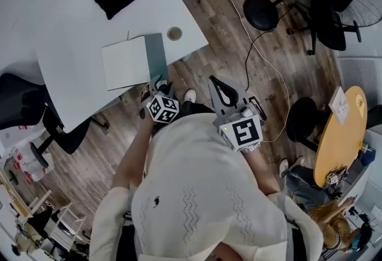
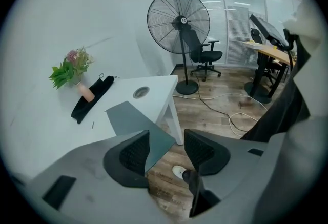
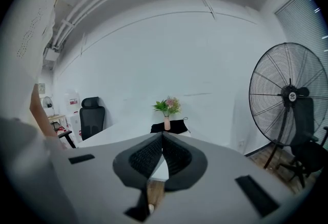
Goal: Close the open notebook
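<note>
Left hand-held gripper (image 1: 160, 83): jaws apart, empty, by notebook (image 1: 125, 63) edge, centre-left, likely to flip cover | right hand-held gripper (image 1: 222, 92): jaws together, empty, idle

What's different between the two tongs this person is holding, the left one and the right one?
The left tongs are open; the right tongs are shut. The left tongs point down at the notebook, with a corner of its grey cover showing between the jaws; the right tongs point away over the table toward the plant by the wall. Both are the same grey make, and neither grips anything.
</note>
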Available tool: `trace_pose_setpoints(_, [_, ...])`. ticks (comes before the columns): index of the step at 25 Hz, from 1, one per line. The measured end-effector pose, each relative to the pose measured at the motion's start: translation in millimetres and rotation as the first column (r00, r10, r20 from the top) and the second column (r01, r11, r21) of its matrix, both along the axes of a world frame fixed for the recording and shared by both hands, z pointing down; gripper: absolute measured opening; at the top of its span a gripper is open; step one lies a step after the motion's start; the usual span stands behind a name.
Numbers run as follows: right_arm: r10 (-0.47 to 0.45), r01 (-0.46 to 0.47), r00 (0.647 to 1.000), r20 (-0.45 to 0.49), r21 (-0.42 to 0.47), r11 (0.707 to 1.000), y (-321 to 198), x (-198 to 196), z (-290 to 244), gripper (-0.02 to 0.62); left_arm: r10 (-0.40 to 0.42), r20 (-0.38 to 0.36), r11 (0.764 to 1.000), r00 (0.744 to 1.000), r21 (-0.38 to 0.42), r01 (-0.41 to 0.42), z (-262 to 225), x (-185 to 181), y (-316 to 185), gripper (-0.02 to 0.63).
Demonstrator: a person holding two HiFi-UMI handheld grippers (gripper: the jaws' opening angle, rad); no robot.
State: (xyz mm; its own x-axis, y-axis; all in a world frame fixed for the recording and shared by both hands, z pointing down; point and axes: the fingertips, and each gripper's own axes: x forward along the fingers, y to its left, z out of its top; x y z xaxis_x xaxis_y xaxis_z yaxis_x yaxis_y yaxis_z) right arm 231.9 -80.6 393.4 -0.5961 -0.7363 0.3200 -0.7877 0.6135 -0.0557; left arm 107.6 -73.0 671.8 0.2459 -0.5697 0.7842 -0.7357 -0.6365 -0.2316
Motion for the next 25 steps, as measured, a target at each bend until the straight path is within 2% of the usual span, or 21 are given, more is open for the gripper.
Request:
trace_pose_setpoints(10, [0.028,-0.028,0.999,-0.022,-0.012,1.000,4.5,5.7,5.2,0.002,0.064,0.176,0.998,0.982,-0.019,-0.061,25.7,-3.3,-7.0,0.215])
trace_pose_setpoints(17, [0.048,-0.048,0.998,-0.031,-0.018,0.999,10.5,10.9,7.7,0.002,0.102,0.302,0.995,0.948,-0.017,-0.102,37.8,-4.7,-9.2,0.215])
trace_pose_setpoints(21, [0.052,-0.053,0.998,-0.034,-0.022,0.998,11.2,11.4,9.4,0.002,0.115,0.351,0.993,0.929,-0.007,-0.121,40.7,-5.9,-14.3,0.213])
trace_pose_setpoints(25, [0.055,-0.056,0.998,-0.034,-0.023,0.998,11.4,12.1,10.0,0.002,0.115,0.356,0.993,0.927,-0.013,-0.118,43.1,-6.5,-16.4,0.198])
